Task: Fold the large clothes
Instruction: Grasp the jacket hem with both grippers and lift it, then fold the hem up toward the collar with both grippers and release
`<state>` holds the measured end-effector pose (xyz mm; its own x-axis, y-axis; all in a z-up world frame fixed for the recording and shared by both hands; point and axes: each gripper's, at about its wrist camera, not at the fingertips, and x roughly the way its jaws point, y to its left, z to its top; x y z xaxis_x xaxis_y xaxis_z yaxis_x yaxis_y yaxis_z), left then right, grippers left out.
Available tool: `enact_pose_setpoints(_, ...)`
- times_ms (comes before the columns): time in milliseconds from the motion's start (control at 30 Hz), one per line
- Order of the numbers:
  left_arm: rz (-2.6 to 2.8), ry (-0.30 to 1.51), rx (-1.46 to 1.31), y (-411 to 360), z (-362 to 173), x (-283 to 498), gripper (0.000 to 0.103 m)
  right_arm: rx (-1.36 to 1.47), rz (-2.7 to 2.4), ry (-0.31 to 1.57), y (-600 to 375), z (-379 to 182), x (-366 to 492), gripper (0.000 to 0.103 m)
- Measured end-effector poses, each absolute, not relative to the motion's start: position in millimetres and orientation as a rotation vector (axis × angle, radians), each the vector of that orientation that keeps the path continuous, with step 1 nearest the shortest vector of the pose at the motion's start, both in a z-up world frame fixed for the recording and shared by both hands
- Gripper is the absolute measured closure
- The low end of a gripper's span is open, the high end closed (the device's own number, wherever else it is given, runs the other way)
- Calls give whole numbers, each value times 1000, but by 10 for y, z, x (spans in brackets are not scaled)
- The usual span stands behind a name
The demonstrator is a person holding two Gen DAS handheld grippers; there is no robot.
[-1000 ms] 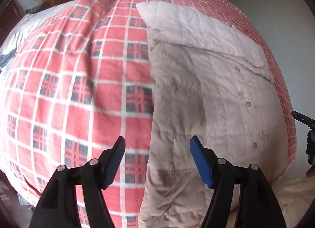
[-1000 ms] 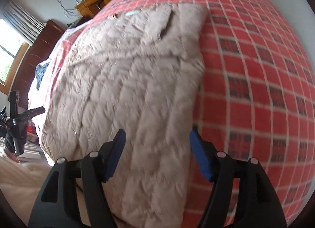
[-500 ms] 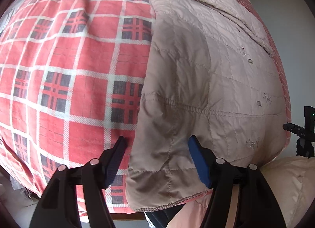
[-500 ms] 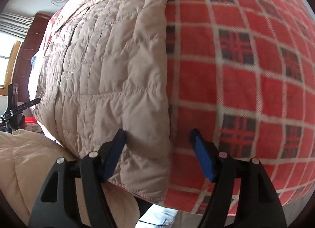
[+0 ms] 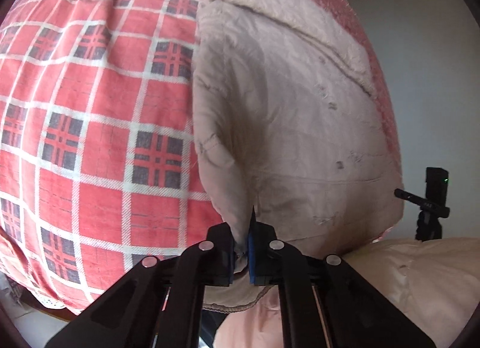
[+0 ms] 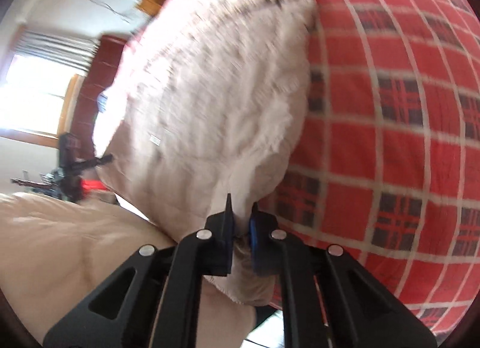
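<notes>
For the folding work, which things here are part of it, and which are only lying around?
Part of the job:
beige quilted coat
left gripper, shut on its hem
right gripper, shut on its hem

Only lying about:
red checked bedspread
tripod
window

Left gripper [image 5: 241, 246] clamped; right gripper [image 6: 240, 228] likewise

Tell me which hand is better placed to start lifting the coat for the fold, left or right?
Neither is clearly better. The left tongs are shut on the coat at its near left corner, and the right tongs are shut on its near right corner. Probably both should lift the hem together over the checked blanket.
</notes>
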<state>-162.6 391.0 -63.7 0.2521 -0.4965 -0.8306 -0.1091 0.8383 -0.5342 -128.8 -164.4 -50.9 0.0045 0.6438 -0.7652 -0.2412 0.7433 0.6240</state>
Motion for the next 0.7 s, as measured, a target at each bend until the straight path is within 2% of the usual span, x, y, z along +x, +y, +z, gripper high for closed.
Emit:
enact_pose_setpoints(267, -357, 1123, -540, 3900, -91, -1269, 97, 460, 780, 1238, -1567, -41, -939, 96)
enact_pose_setpoints(700, -321, 965, -582, 4211, -39, -130, 97, 530, 710, 1154, -1747, 51, 26, 96)
